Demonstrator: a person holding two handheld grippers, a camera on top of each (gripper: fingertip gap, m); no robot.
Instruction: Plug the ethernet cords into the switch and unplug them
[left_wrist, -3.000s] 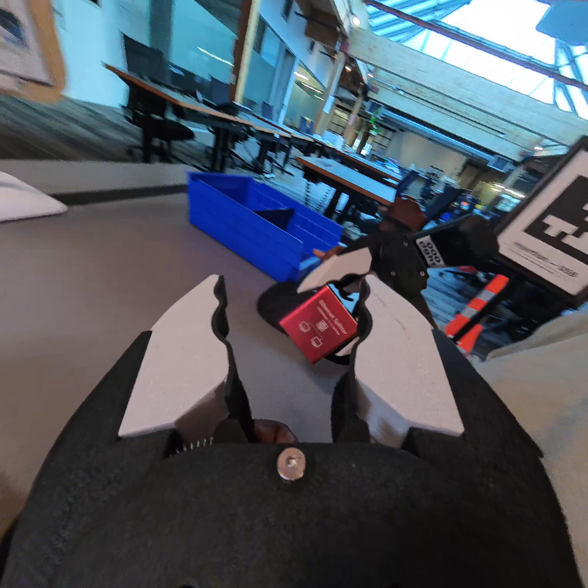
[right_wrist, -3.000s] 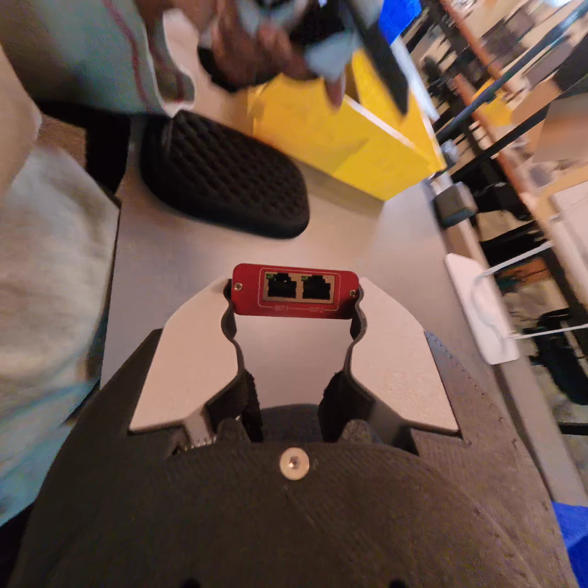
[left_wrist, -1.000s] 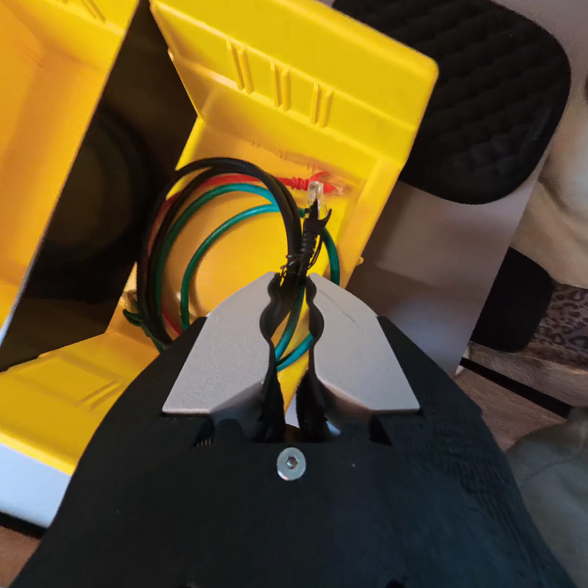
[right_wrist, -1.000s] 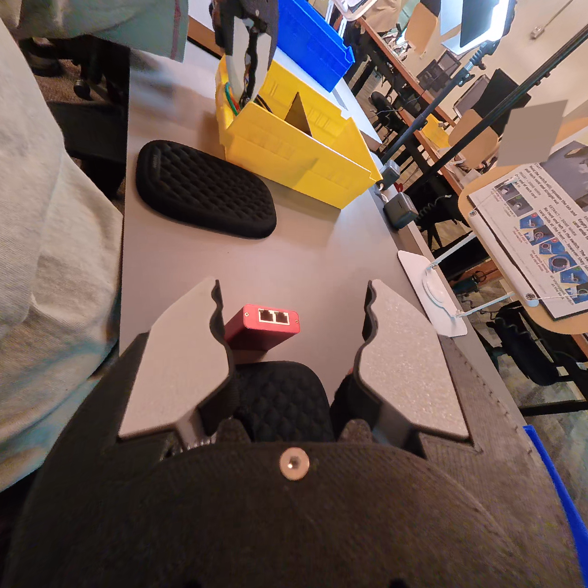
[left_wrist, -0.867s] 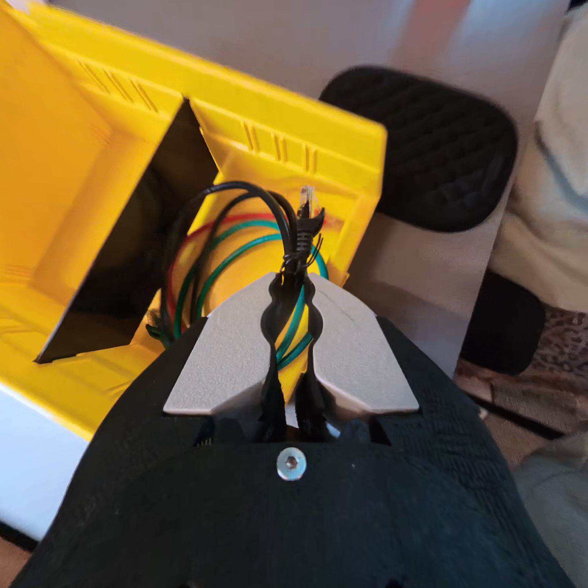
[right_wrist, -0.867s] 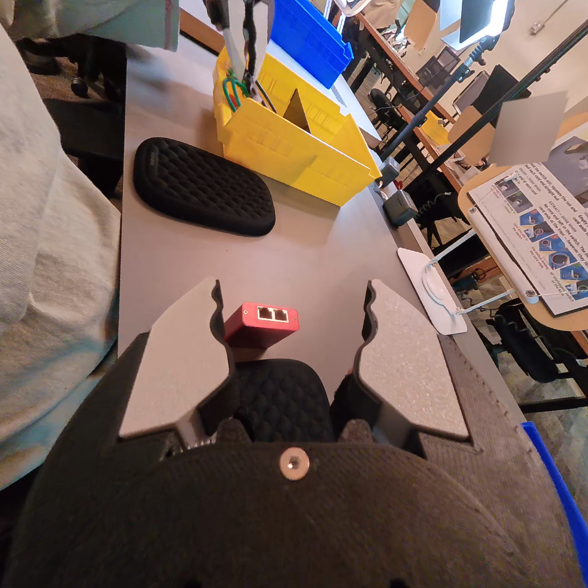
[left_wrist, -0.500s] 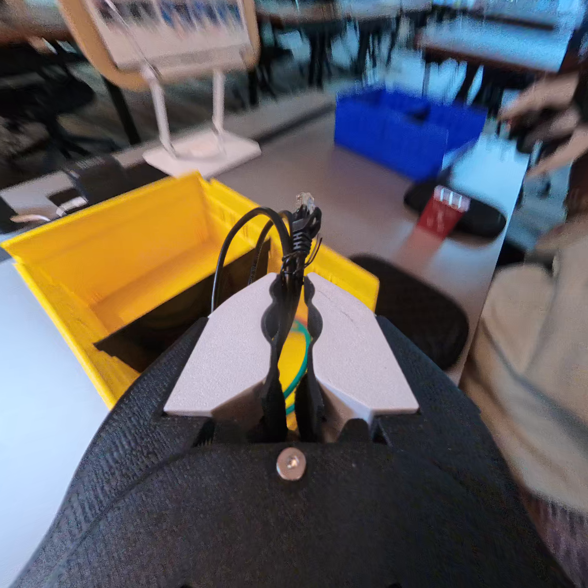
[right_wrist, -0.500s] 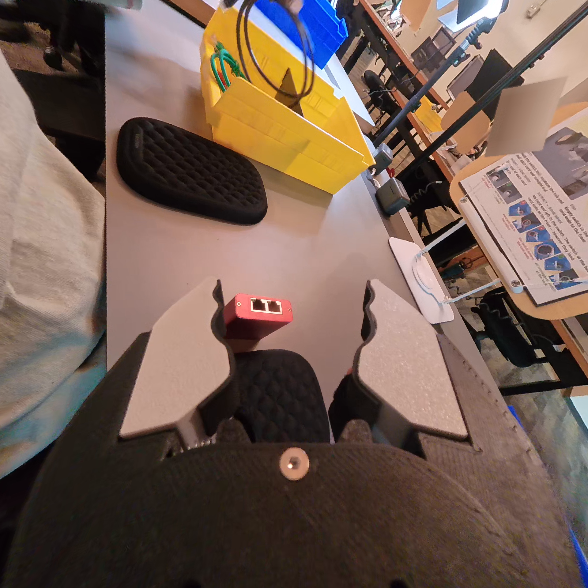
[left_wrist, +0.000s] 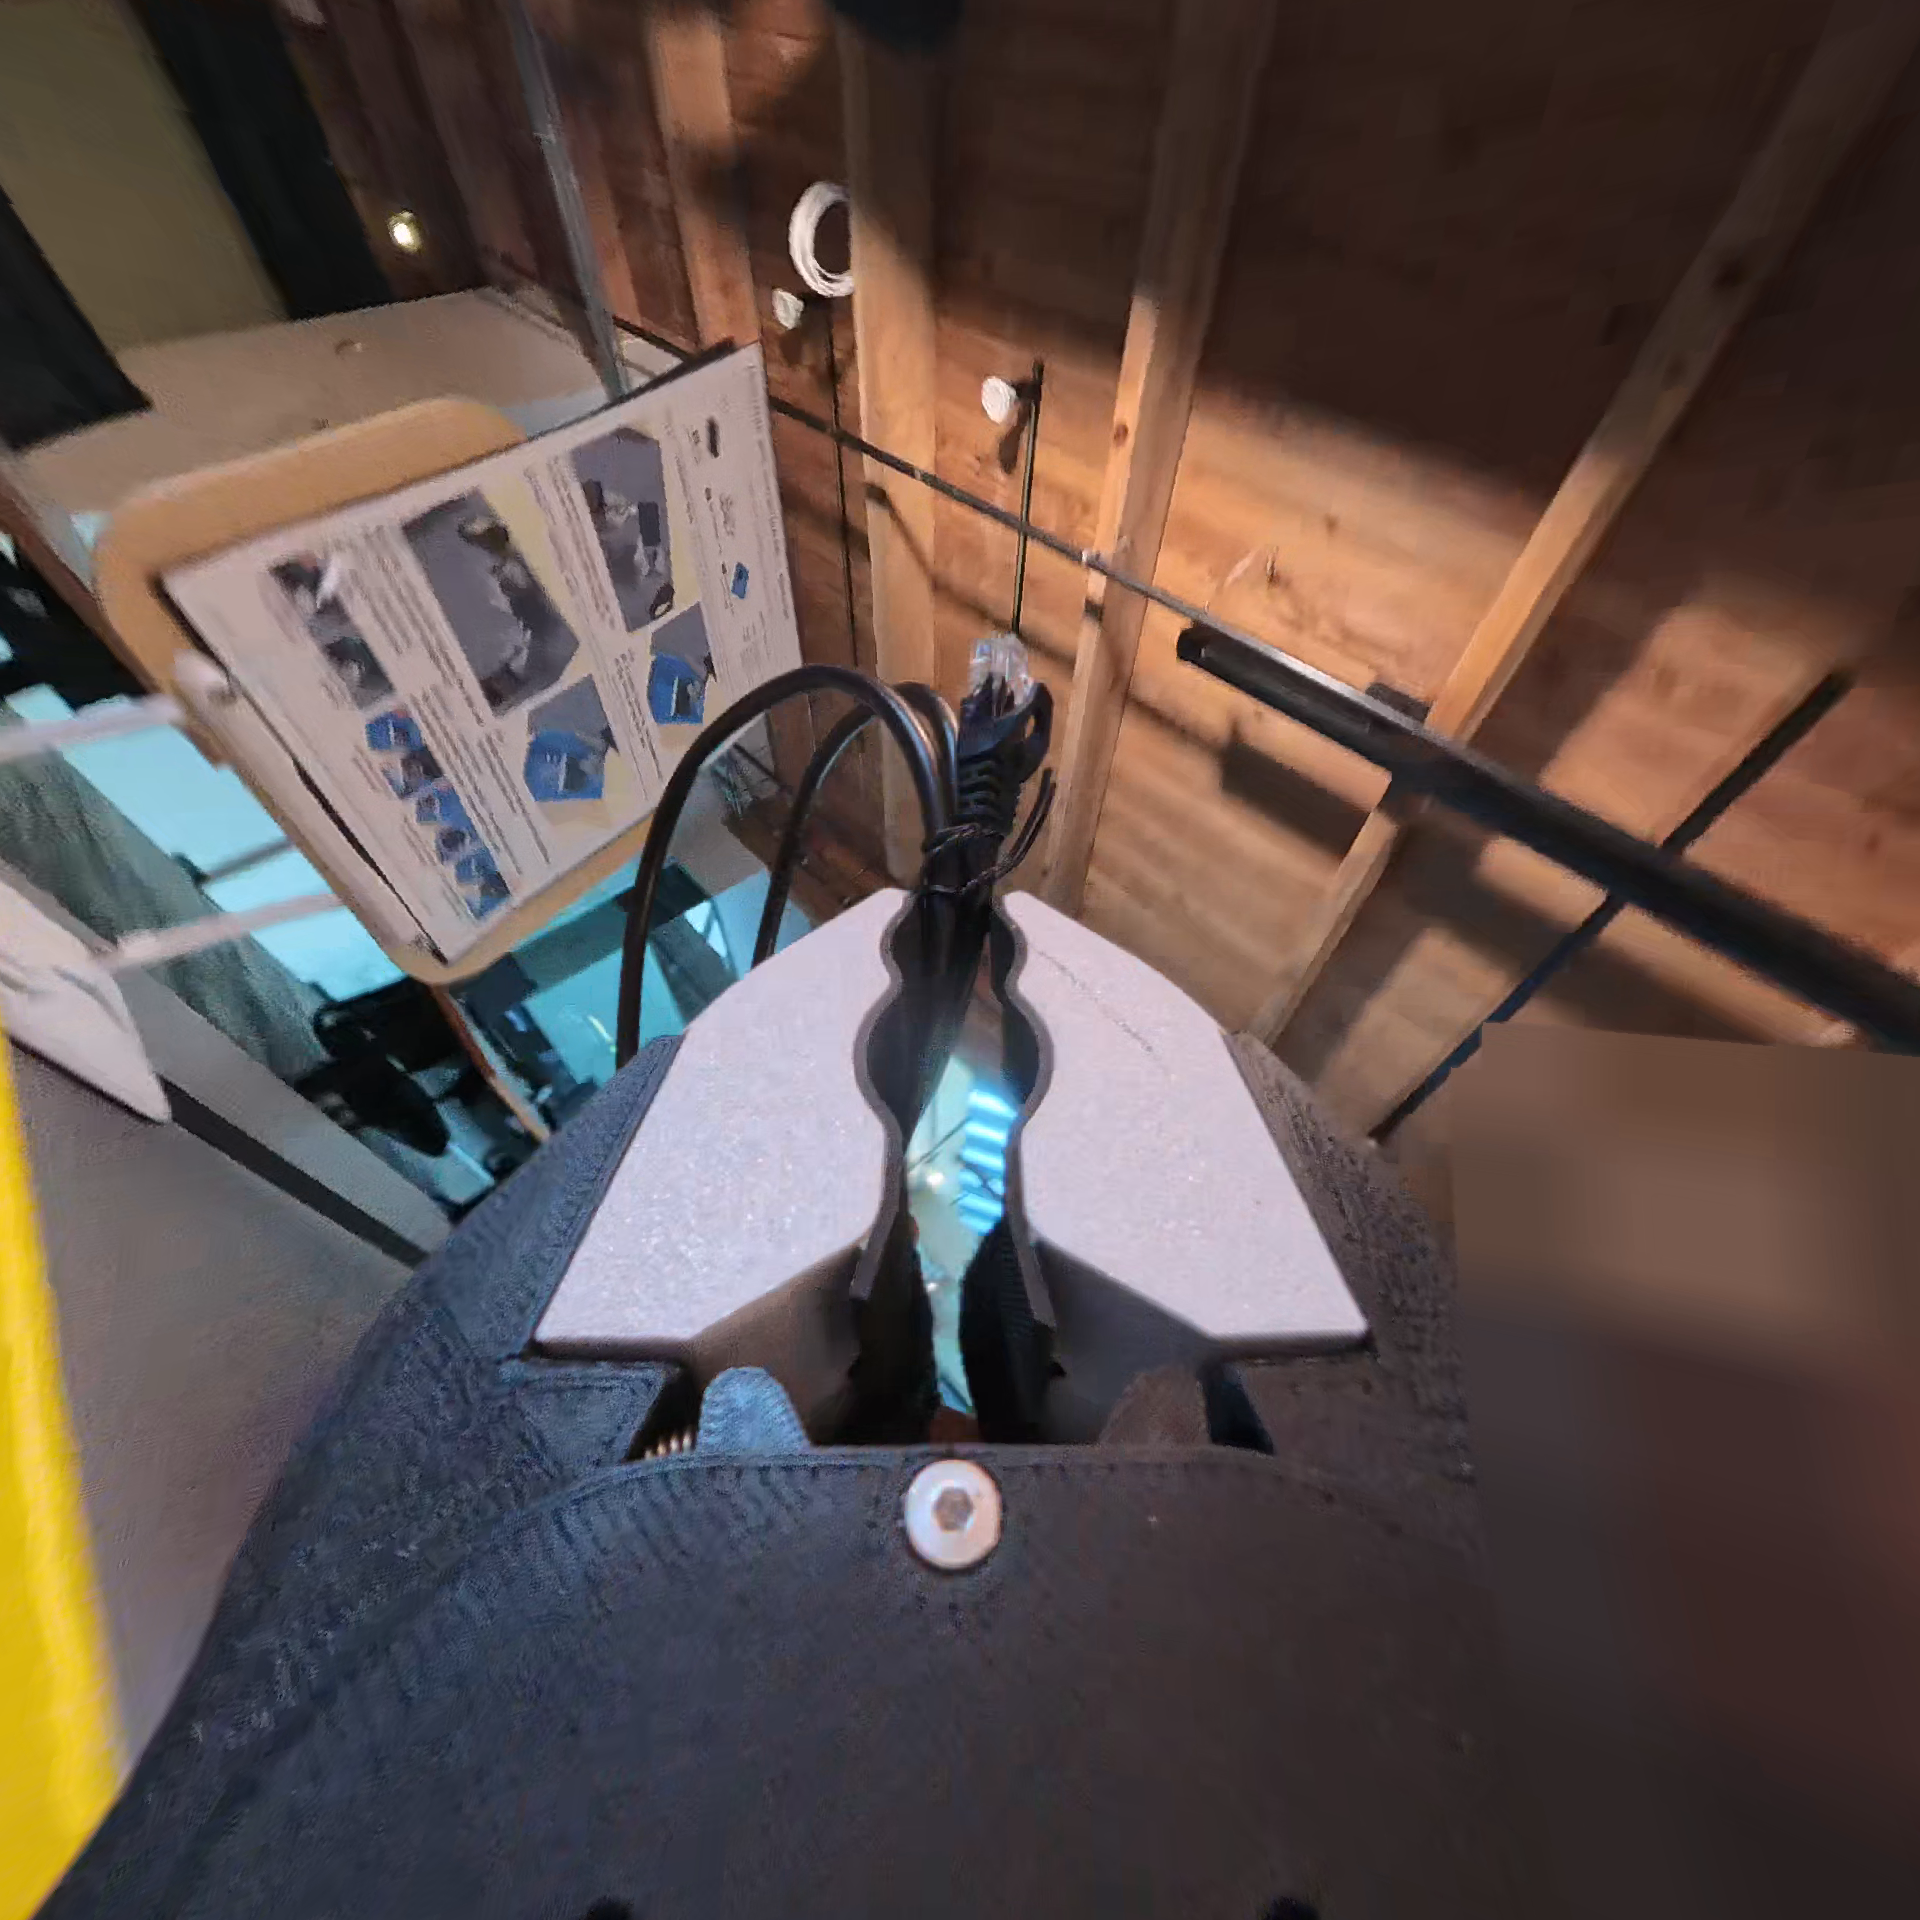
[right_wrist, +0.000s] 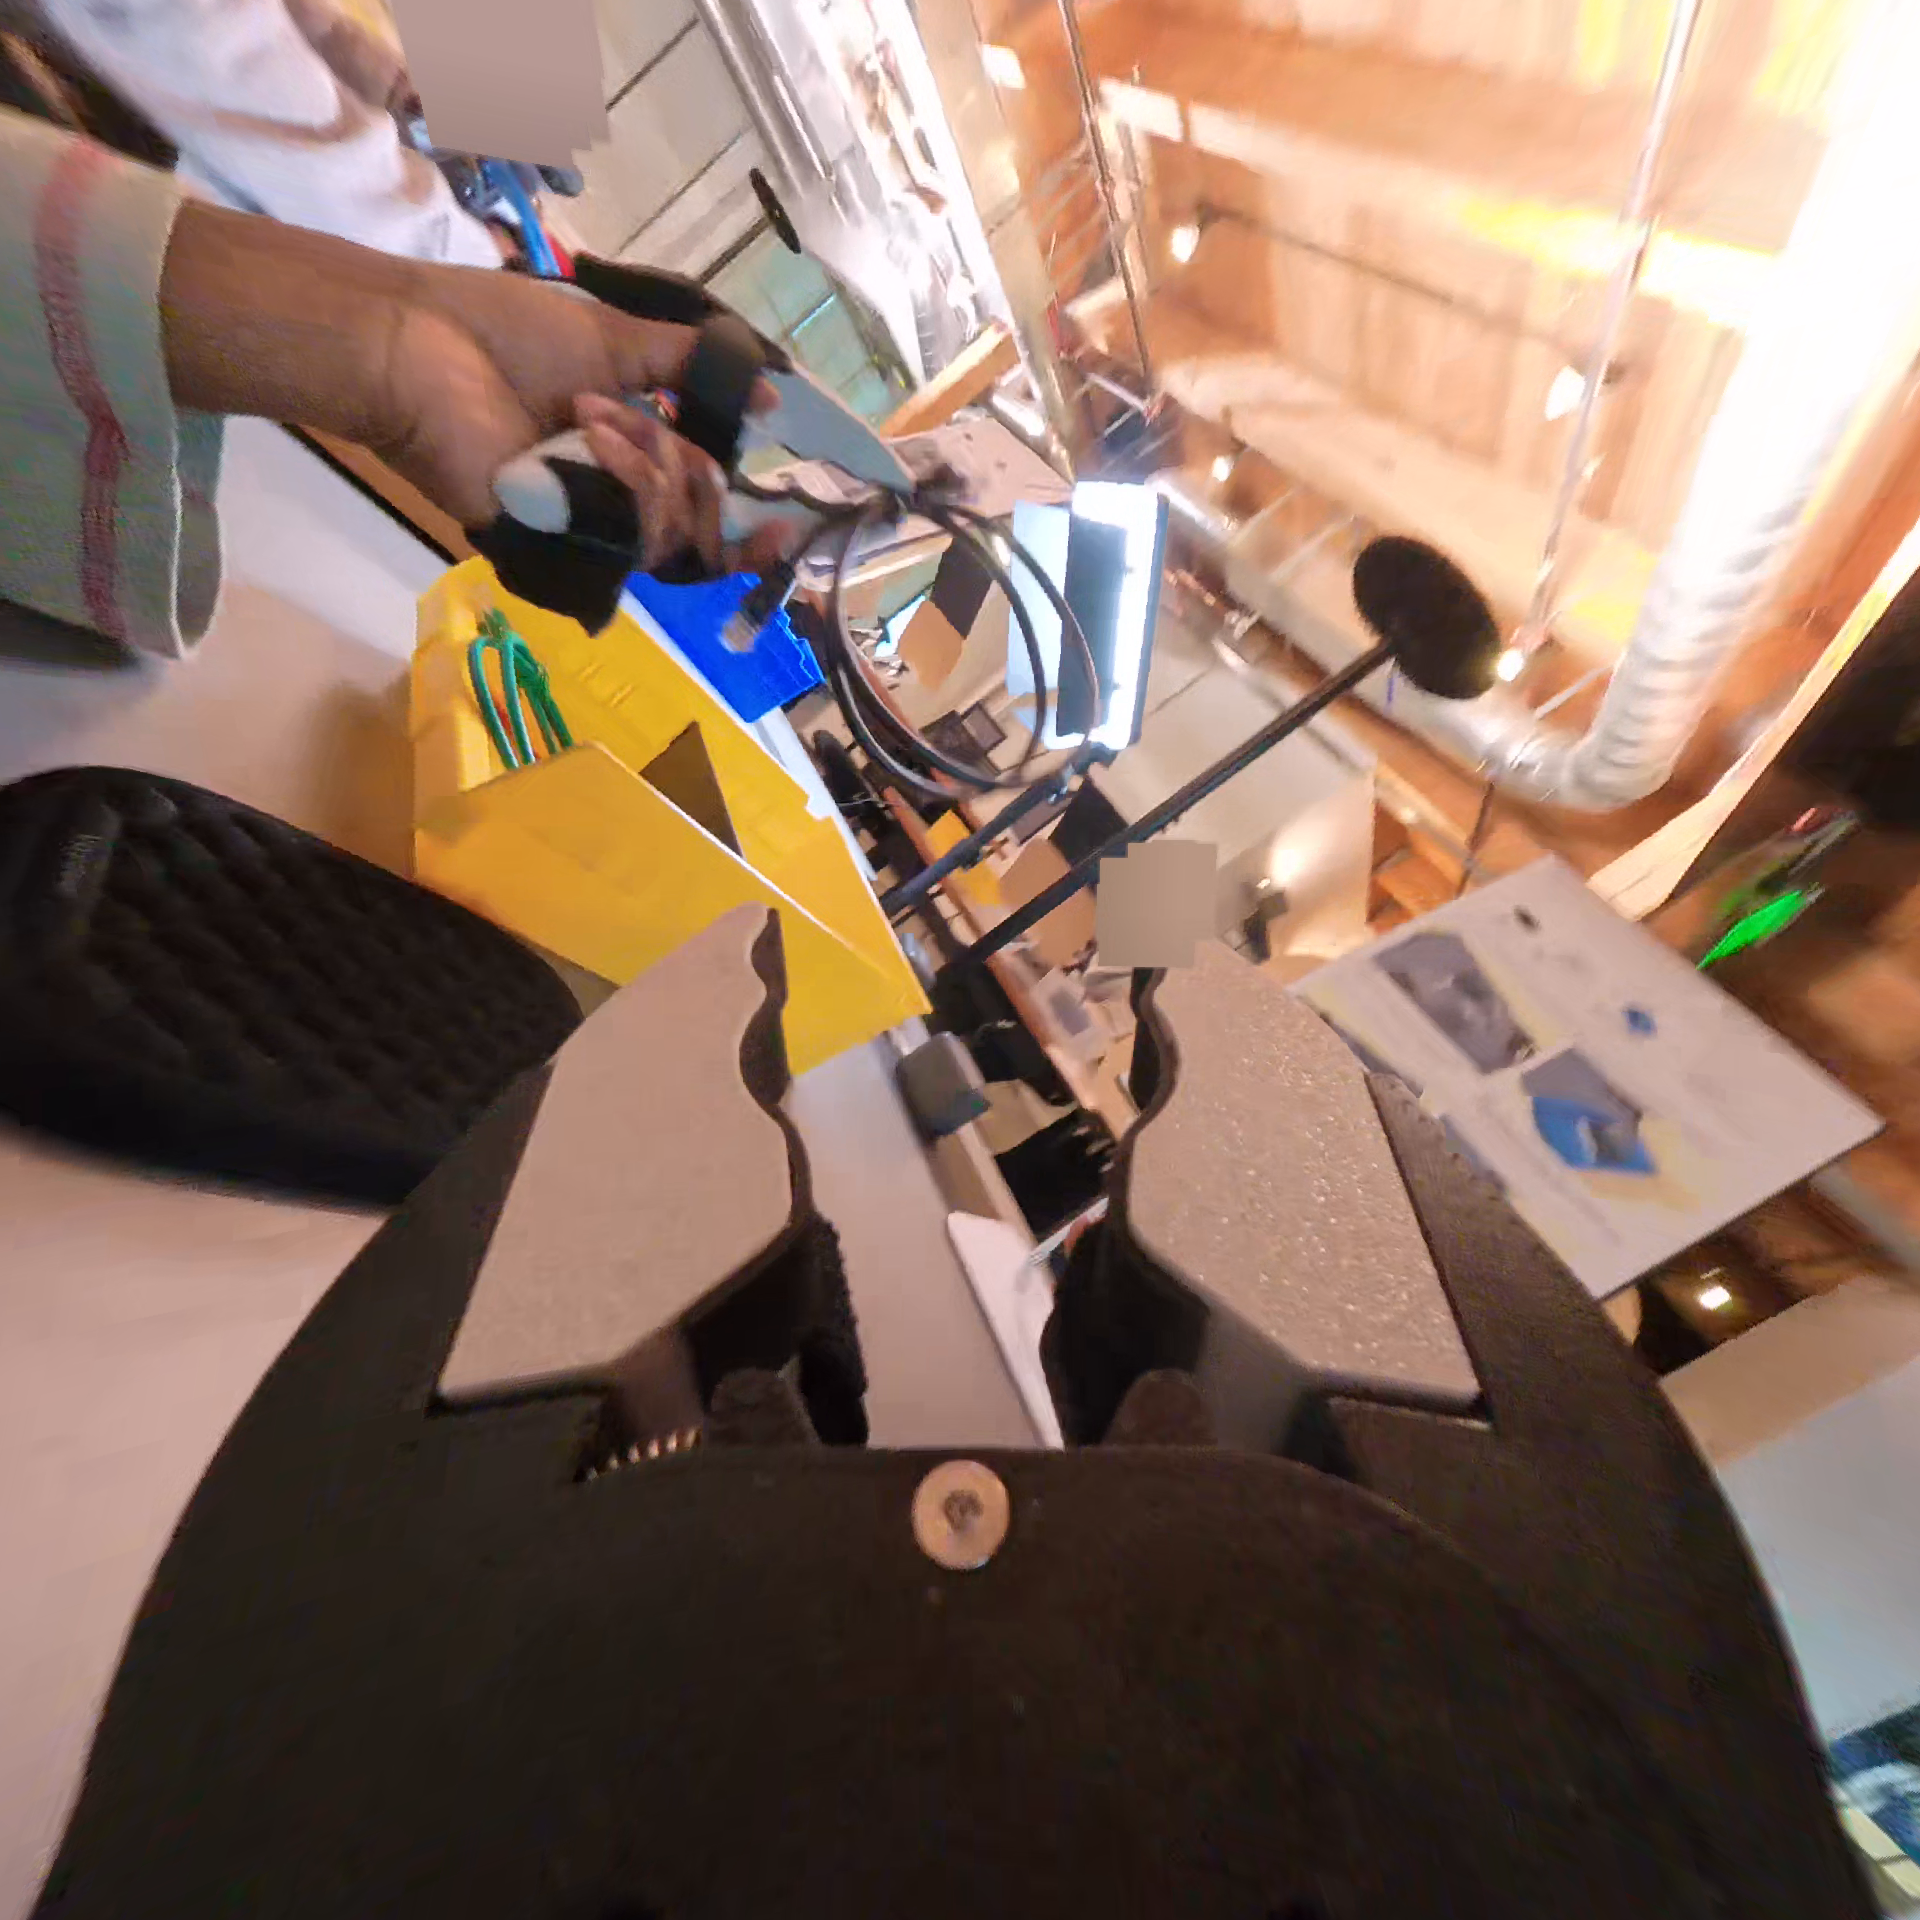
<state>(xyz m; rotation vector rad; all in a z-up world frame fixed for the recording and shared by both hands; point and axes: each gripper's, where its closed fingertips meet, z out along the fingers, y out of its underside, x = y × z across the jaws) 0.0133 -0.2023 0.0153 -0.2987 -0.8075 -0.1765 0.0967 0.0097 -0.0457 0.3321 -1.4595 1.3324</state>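
Observation:
My left gripper (left_wrist: 948, 914) is shut on a coiled black ethernet cord (left_wrist: 977, 769). The cord's clear plug points up past the fingertips and a loop hangs to the left. The gripper is raised and tilted toward the wooden ceiling. In the right wrist view the same gripper (right_wrist: 883, 483), held by a hand, hangs the black cord loop (right_wrist: 956, 665) above the yellow bin (right_wrist: 623, 831). My right gripper (right_wrist: 956, 956) is open and empty, tilted up over the table. The red switch is out of view in both views.
Green cords (right_wrist: 514, 696) lie in the yellow bin's near compartment. A black padded mat (right_wrist: 239, 977) lies left of the bin, a blue bin (right_wrist: 727, 634) behind it. An instruction sheet on a stand (left_wrist: 488, 644) (right_wrist: 1558, 1049) stands beyond the table edge. A yellow bin edge (left_wrist: 42, 1455) is at left.
My left gripper lifted the black cord out of the yellow bin and swung upward toward the ceiling. My right gripper tilted up and away from the red switch, which left its view.

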